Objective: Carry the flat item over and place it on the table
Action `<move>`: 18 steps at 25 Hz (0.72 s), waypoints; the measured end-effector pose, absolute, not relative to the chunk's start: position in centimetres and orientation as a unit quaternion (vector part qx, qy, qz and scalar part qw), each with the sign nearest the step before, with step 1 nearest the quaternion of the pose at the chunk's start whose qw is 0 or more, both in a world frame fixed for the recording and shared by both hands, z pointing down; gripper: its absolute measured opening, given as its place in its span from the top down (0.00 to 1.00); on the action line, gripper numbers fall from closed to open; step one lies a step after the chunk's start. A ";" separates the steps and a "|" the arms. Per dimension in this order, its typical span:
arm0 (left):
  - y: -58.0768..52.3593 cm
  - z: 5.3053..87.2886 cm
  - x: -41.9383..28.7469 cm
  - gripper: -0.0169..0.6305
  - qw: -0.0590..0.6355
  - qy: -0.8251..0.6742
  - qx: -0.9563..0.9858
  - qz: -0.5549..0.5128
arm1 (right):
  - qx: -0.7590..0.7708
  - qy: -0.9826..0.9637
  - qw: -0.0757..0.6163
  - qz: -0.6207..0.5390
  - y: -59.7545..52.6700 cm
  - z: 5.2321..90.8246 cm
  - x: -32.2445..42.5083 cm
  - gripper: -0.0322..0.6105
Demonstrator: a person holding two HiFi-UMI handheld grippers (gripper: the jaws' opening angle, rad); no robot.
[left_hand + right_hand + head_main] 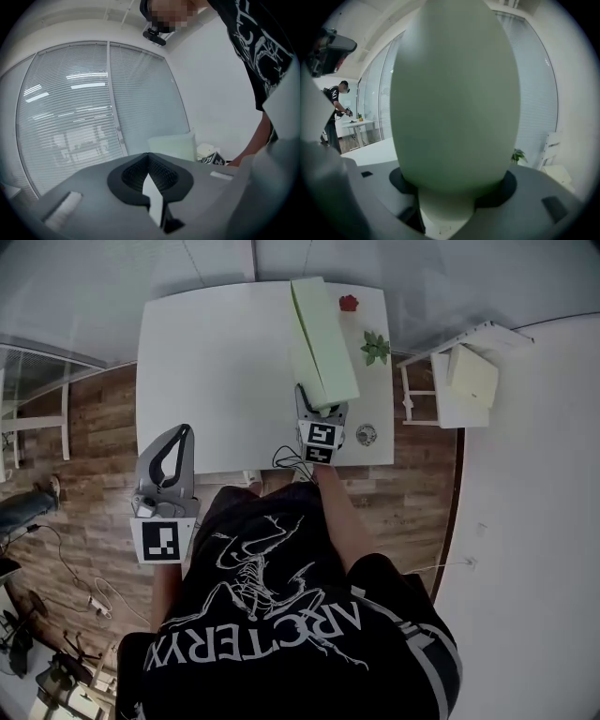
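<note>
The flat item [323, 338] is a long pale green panel that slants over the right side of the white table [216, 362]. My right gripper [322, 413] is shut on its near end, above the table's front edge. In the right gripper view the flat item [454, 93] rises from between the jaws of the right gripper [450, 190] and fills the middle. My left gripper [178, 439] hangs off the table's front left corner over the wooden floor, its jaws closed with nothing in them. The left gripper [148, 157] points up at window blinds, with the flat item [173, 146] beyond it.
On the table's right side are a small red object [349, 303], a little green plant [375, 348] and a small round thing [366, 435]. A white chair [469, 376] with a pale cushion stands to the right. Another person [337, 112] stands far off.
</note>
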State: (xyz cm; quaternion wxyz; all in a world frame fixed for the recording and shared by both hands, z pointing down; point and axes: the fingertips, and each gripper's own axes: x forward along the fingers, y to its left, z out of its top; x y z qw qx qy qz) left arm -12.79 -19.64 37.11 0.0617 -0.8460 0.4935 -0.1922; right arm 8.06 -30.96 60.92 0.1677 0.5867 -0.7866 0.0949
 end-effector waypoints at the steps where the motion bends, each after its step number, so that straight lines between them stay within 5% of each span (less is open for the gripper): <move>1: -19.8 37.1 -12.7 0.96 0.061 0.491 -0.848 -0.191 | 0.583 -0.787 0.175 0.096 -30.9 61.2 8.1 0.51; 10: -20.3 37.1 -12.7 0.96 0.047 0.495 -0.851 -0.170 | 0.567 -0.795 0.191 0.100 -29.4 60.7 8.1 0.41; 18: -21.2 36.4 -12.0 0.96 0.058 0.494 -0.856 -0.141 | 0.561 -0.816 0.134 0.025 -26.0 49.2 9.1 0.40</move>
